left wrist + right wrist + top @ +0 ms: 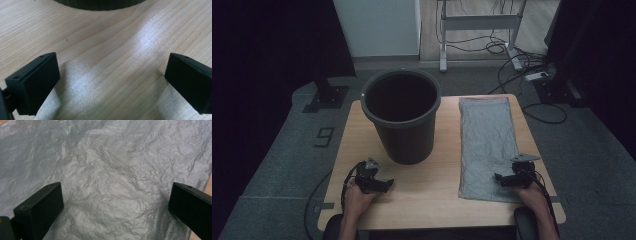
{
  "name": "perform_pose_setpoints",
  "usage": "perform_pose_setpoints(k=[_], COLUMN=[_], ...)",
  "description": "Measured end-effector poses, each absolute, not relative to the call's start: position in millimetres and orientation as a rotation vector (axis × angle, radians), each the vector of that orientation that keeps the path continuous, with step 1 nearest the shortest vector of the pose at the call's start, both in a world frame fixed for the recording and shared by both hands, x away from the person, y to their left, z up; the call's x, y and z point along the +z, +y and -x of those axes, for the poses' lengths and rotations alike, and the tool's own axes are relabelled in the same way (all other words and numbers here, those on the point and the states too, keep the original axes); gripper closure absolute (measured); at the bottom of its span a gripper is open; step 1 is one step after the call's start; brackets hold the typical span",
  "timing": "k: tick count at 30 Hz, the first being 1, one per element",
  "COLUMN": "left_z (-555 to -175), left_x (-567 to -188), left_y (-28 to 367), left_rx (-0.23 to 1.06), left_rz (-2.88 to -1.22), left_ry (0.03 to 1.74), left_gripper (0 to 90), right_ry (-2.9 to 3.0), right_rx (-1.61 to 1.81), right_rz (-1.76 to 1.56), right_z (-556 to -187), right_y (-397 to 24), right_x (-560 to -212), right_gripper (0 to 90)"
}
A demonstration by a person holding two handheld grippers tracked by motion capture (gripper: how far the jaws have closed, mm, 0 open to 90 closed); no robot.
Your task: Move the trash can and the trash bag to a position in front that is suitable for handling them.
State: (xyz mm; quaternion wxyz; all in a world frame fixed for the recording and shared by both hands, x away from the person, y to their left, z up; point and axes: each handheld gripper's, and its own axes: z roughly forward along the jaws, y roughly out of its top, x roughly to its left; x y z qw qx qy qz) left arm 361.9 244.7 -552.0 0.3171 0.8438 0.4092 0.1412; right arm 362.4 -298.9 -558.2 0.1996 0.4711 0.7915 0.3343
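Now right tongs (498,178) gape over grey bag (487,145).

dark round plastic bucket (100,4): cut off by top edge in left gripper view, just its base showing | bucket inside (401,97): too dark to read, perhaps empty | crinkled grey plastic sheet (112,170): runs past right gripper view's edges
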Motion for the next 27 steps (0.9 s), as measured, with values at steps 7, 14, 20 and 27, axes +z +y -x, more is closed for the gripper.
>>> perform_pose_setpoints(k=[7, 14, 20, 27], left_z=[-362.9, -363.6, -364.8, -365.2], left_x=[-552.1, -551.4, -551.2, -551.3], left_y=[242.0, 240.0, 239.3, 238.9], left_rx=[0.38, 0.382, 0.378, 0.38], left_rz=[-2.209, -2.209, -2.212, -2.212], left_ry=[1.102, 1.122, 1.119, 1.12], left_gripper=[0.0, 0.0, 0.0, 0.0], right_ry=[2.214, 2.263, 2.378, 2.613], right_rx=[0.934, 0.898, 1.004, 0.955], right_rz=[-1.316, -1.293, -1.073, -0.883], right_z=[-362.4, -364.0, -371.8, -386.4], right_y=[-299.0, -299.6, -287.4, -264.0], right_x=[-558.2, -549.2, -526.4, -550.4], right_gripper=[0.0, 0.0, 0.0, 0.0])
